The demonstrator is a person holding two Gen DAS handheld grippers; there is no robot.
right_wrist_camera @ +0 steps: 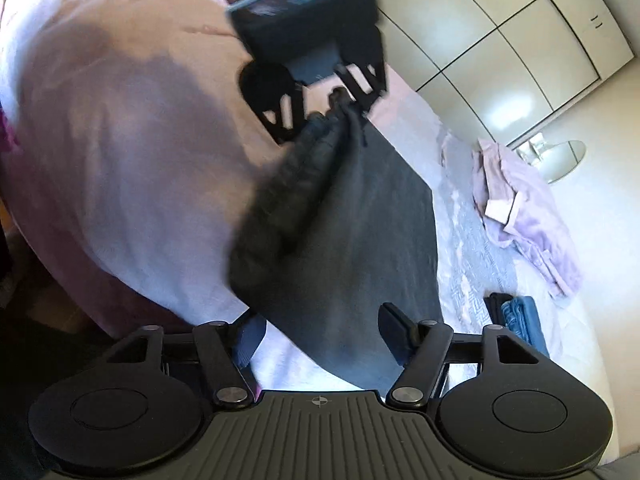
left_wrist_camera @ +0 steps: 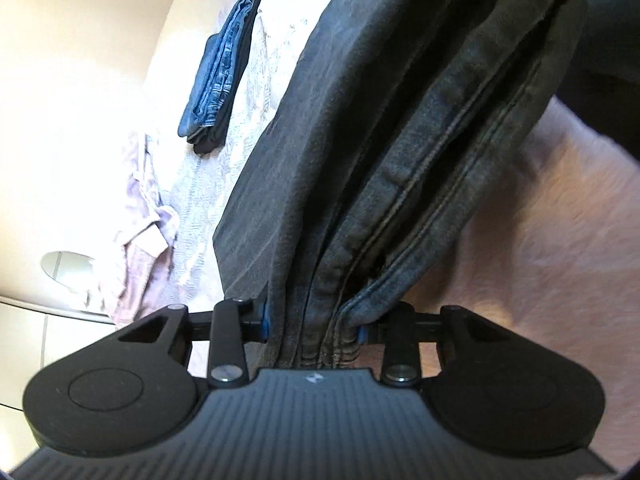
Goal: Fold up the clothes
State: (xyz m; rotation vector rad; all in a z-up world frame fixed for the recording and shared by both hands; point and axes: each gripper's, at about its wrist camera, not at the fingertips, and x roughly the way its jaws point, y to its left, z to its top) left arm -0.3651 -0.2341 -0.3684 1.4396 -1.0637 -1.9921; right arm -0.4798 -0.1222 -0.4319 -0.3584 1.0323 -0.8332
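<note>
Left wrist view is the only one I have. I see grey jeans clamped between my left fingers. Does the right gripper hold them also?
Observer: No. The right gripper has its fingers open; the grey jeans pass between them, unpressed.
Operator: How do the jeans run between both grippers?
Observer: Bunched at the left gripper, then widening to a flat panel at the right one.
Operator: What stands beyond the bed on that side?
Observer: A wardrobe with pale doors.
</note>
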